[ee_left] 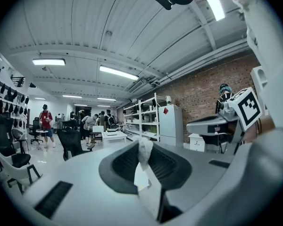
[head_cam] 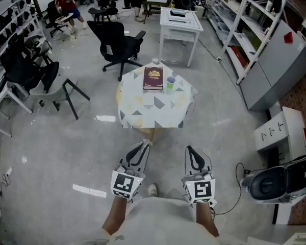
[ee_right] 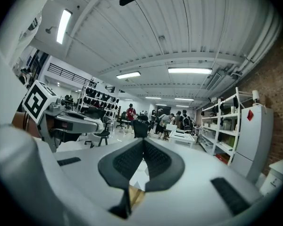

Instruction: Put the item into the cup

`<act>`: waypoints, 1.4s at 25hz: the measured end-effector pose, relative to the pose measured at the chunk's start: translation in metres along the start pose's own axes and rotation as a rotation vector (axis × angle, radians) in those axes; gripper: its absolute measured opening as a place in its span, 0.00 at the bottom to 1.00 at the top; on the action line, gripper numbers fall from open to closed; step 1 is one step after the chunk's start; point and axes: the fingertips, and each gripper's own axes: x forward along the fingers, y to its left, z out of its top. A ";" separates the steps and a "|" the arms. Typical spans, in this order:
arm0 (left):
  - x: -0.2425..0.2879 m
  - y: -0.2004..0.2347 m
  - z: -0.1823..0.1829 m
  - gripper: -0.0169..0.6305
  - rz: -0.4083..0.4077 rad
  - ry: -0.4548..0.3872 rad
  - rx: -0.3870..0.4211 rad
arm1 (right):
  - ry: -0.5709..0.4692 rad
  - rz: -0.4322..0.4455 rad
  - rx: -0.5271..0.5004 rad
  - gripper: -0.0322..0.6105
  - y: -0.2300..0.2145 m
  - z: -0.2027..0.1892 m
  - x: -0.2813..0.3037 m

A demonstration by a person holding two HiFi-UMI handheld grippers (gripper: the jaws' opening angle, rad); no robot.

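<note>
Our left gripper (head_cam: 144, 146) clenches a white crumpled item (ee_left: 144, 150); our right gripper (head_cam: 189, 149) is clenched empty. Well ahead of both, the cup (head_cam: 171, 81) stands on the table (head_cam: 153, 112), just right of a book (head_cam: 153, 78), with floor (head_cam: 92, 152) between.

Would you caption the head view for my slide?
Left gripper pinching white crumpled wad, right gripper shut, before round draped table with maroon book and green cup.
</note>
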 end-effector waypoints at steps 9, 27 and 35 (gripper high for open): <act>0.009 0.015 0.002 0.12 0.004 -0.011 0.005 | -0.002 -0.014 0.001 0.06 -0.003 0.000 0.014; 0.056 0.045 0.003 0.12 0.036 -0.023 0.015 | -0.014 -0.004 0.008 0.06 -0.030 -0.009 0.067; 0.101 0.067 0.003 0.12 0.051 -0.005 0.019 | -0.005 0.017 0.031 0.06 -0.055 -0.018 0.114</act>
